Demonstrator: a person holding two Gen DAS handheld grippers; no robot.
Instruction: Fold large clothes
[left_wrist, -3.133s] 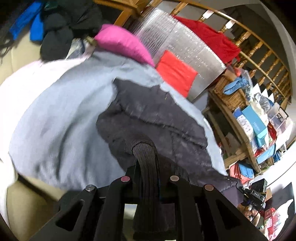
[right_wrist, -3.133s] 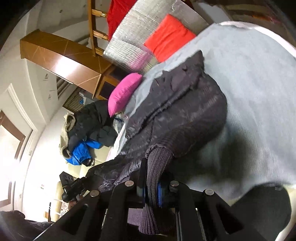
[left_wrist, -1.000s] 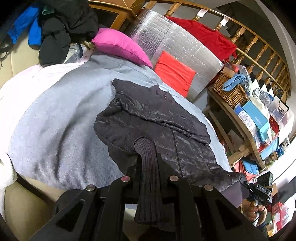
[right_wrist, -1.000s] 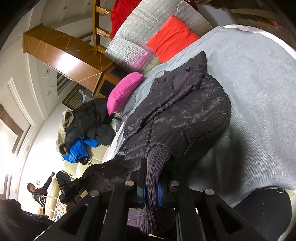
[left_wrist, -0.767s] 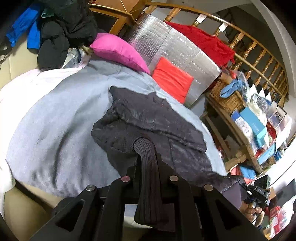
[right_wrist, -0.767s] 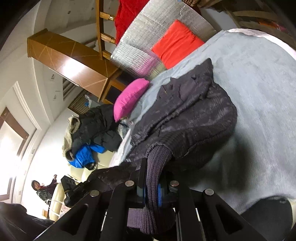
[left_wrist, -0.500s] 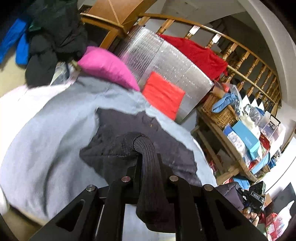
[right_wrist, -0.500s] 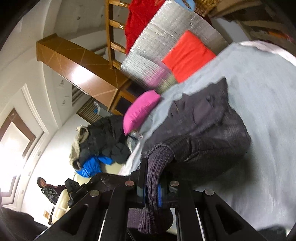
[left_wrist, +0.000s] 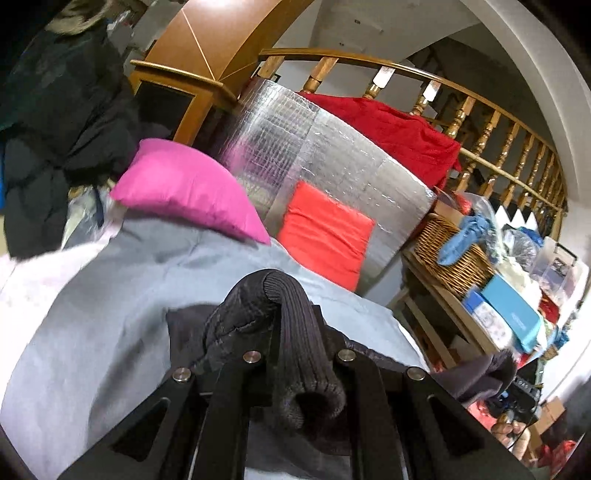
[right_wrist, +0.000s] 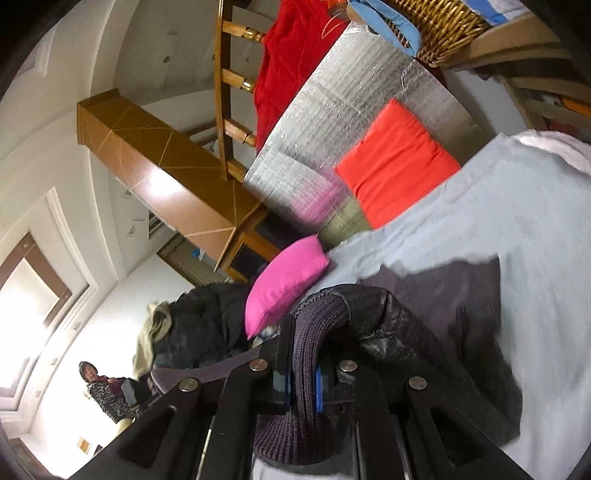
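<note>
A dark quilted jacket (left_wrist: 229, 325) with ribbed knit cuffs lies on a grey blanket (left_wrist: 92, 317) over a bed. My left gripper (left_wrist: 299, 354) is shut on one ribbed cuff (left_wrist: 295, 332), which is lifted above the blanket. My right gripper (right_wrist: 306, 373) is shut on the other ribbed cuff (right_wrist: 314, 332); the quilted sleeve (right_wrist: 391, 332) runs from it to the jacket body (right_wrist: 461, 291) on the blanket (right_wrist: 517, 206). Most of the jacket is hidden under the grippers.
A pink pillow (left_wrist: 184, 188) and a red cushion (left_wrist: 325, 232) sit at the bed's far end against a silver foil panel (left_wrist: 332, 155). Dark coats (left_wrist: 55, 122) are piled left. A cluttered wooden shelf with a wicker basket (left_wrist: 450, 254) stands right. A person (right_wrist: 99, 387) stands far off.
Both grippers have risen and moved forward over the bed with the cuffs, drawing the sleeves up over the jacket body. Less of the jacket shows now. Both stay shut.
</note>
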